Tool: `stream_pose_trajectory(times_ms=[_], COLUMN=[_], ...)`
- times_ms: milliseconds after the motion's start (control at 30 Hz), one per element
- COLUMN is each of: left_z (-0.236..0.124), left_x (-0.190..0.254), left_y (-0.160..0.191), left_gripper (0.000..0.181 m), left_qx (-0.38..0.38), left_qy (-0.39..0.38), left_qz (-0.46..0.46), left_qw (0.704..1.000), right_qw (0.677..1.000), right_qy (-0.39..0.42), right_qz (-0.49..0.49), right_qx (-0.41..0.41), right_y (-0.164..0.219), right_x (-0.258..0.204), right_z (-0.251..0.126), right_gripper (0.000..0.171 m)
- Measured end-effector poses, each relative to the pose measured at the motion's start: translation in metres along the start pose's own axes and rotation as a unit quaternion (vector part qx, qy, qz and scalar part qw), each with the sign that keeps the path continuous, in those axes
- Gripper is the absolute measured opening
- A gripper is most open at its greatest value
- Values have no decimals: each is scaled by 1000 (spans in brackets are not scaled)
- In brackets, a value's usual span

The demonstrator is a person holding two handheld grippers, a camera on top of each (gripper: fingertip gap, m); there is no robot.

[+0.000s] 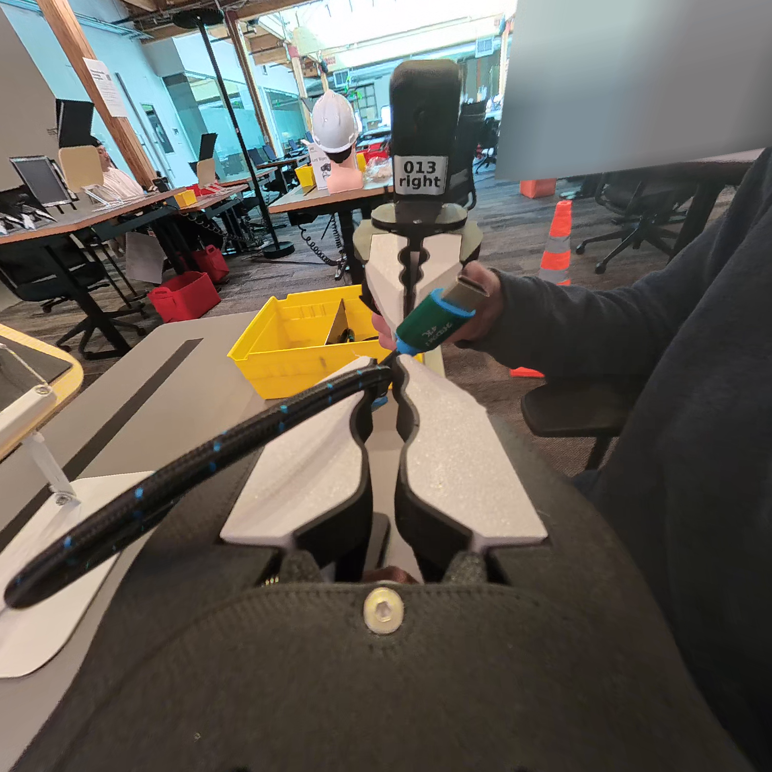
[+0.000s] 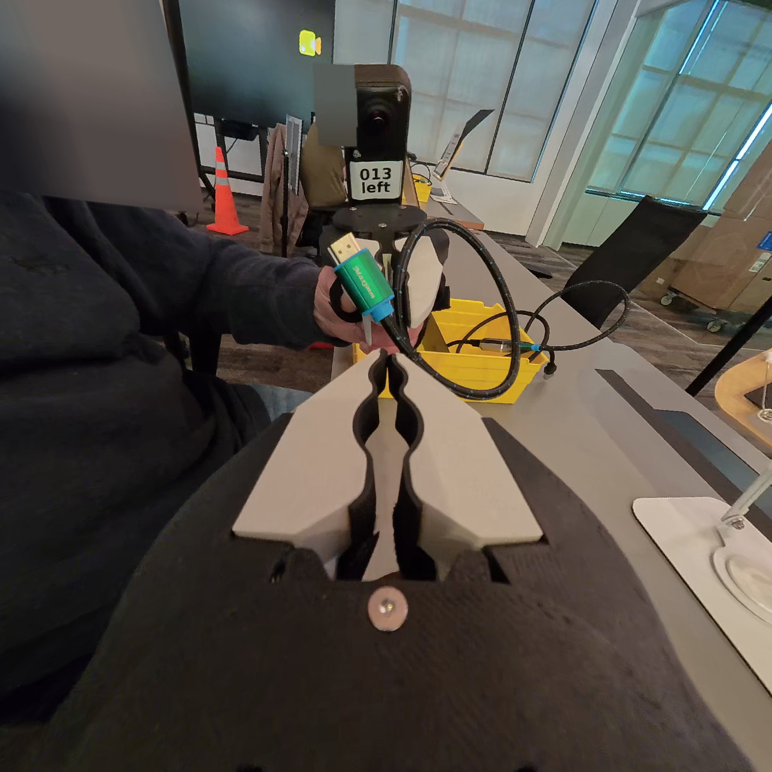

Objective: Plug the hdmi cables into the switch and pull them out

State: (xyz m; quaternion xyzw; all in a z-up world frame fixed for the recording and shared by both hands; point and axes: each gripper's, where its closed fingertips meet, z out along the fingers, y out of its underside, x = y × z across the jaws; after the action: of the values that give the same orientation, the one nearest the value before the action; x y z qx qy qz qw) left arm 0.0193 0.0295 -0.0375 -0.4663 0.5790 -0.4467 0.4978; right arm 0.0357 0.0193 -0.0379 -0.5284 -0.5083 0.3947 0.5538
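Pre-insertion: left gripper (image 1: 397,372) jaws clamped on braided cable (image 1: 175,472) behind green HDMI plug (image 1: 434,321), held aloft over worktop (image 2: 585,417); right gripper (image 2: 386,359) jaws together, empty; switch unseen, locate next

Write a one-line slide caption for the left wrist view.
Left gripper pinches a braided HDMI cable behind its green plug, facing the shut right gripper over a yellow bin.

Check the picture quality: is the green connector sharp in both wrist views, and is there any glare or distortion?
Left wrist view: the green HDMI connector is sharp, the braided cable softens toward the lens, and the skylights are blown out. Right wrist view: the connector is crisp, the windows are bright but not washed out. Both views show wide-angle bending at the edges.
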Motion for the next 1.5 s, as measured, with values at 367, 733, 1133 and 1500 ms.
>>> stream_pose_trajectory(times_ms=[367,733,1133,1500], left_z=[7,9,11,17], left_x=[7,8,7,12], left_y=[6,7,8,9], left_gripper=[7,7,7,6], left_qx=[-42,-46,-56,-79], left_qy=[-16,-20,-41,-64], left_qz=[60,70,97,148], left_qw=[997,996,993,984], right_qw=[998,996,993,992], right_qy=[7,39,15,7], right_qz=[54,75,115,122], right_qx=[33,30,9,4], right_y=[-10,-5,13,19], right_x=[10,24,19,16], right_z=[3,3,-3,4], right_gripper=[0,0,15,4])
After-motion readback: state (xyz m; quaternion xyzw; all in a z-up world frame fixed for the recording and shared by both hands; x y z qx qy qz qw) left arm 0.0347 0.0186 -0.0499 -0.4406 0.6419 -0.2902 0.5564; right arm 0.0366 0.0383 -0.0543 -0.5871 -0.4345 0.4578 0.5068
